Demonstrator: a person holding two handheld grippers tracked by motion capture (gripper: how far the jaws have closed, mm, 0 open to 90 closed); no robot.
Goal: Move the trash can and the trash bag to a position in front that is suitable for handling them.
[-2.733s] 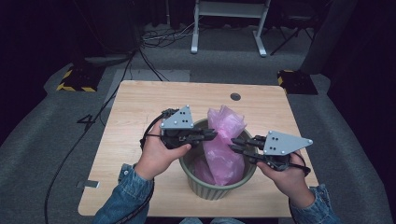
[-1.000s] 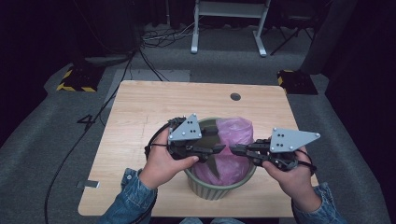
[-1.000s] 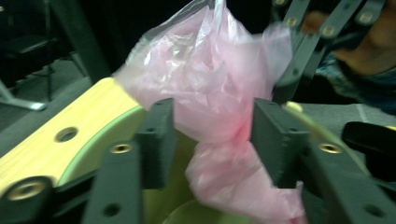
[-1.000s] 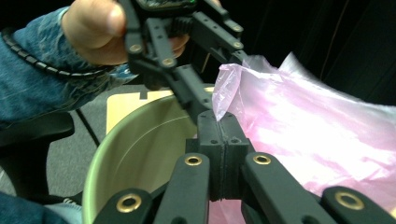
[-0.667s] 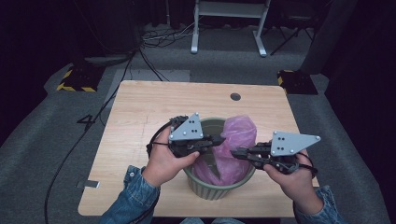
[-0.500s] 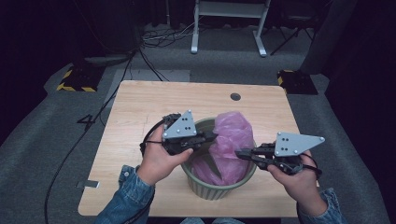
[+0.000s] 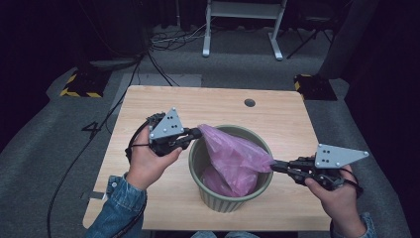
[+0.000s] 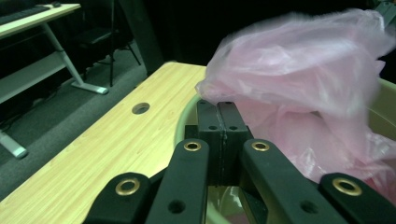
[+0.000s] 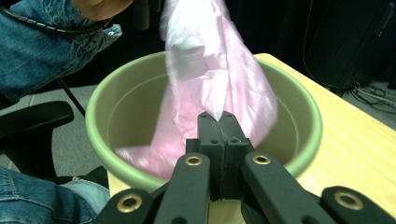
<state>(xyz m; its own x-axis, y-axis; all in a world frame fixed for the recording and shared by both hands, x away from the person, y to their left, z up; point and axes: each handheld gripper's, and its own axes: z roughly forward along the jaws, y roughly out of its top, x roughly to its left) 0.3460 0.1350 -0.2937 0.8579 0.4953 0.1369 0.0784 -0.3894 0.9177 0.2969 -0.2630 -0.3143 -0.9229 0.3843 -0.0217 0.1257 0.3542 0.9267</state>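
We stretch the bag across the bin mouth

The left hand-held gripper [image 7: 196, 133] has just closed on the pink bag [image 7: 236, 157] edge, the right hand-held gripper [image 7: 275, 166] pinches the opposite edge, and both have drawn apart since a second ago; the bag now spans the green bin [image 7: 225, 199] on the desk [image 7: 208, 104], probably ready for folding over the rim.

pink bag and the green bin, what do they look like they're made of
Pink bag: thin plastic film, by the look; translucent, glossy and crumpled, stretched between the left hand-held gripper and the right hand-held gripper.
Green bin: probably moulded plastic; smooth matt olive wall with faint vertical ribs and a rolled rim.
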